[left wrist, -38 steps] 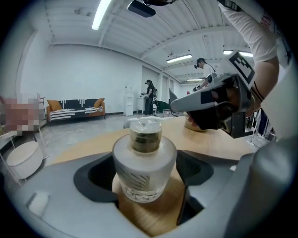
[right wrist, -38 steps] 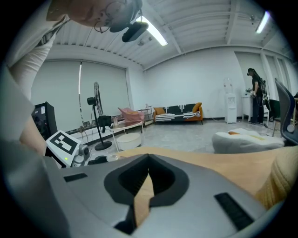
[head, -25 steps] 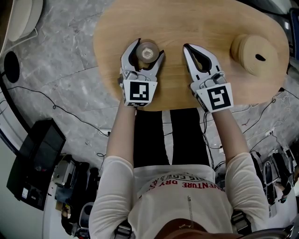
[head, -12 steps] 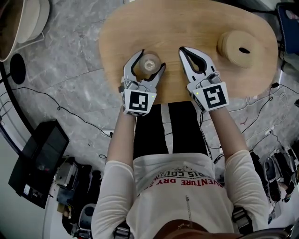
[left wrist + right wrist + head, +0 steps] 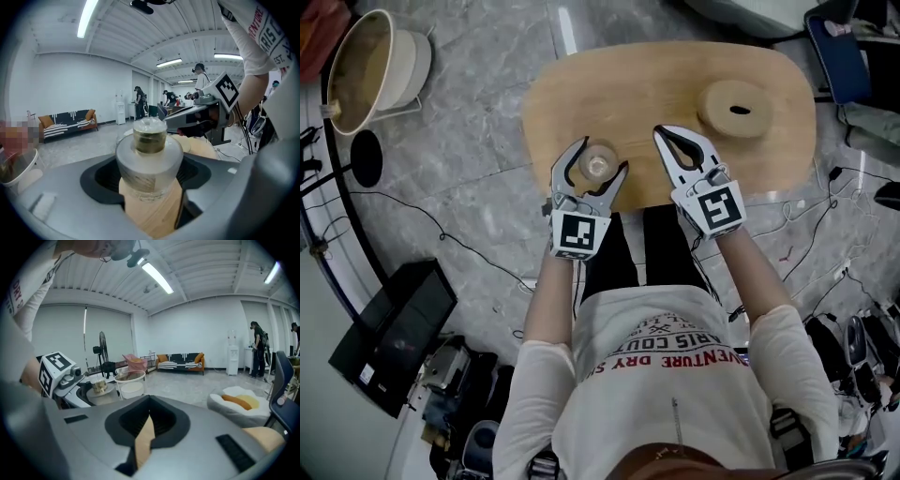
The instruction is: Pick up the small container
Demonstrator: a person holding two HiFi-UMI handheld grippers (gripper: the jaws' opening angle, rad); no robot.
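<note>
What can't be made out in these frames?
- Gap between small container and table: head view looks straight down; left gripper view shows only wood behind its base.
- Its contents: too small in head view; cloudy wall in left gripper view.
- Depth of the hole in the wooden disc: head view, too small and dark.

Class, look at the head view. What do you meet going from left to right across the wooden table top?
In order: small clear round container → grey right tool, its jaws together → round wooden disc with a hole in its middle.
</note>
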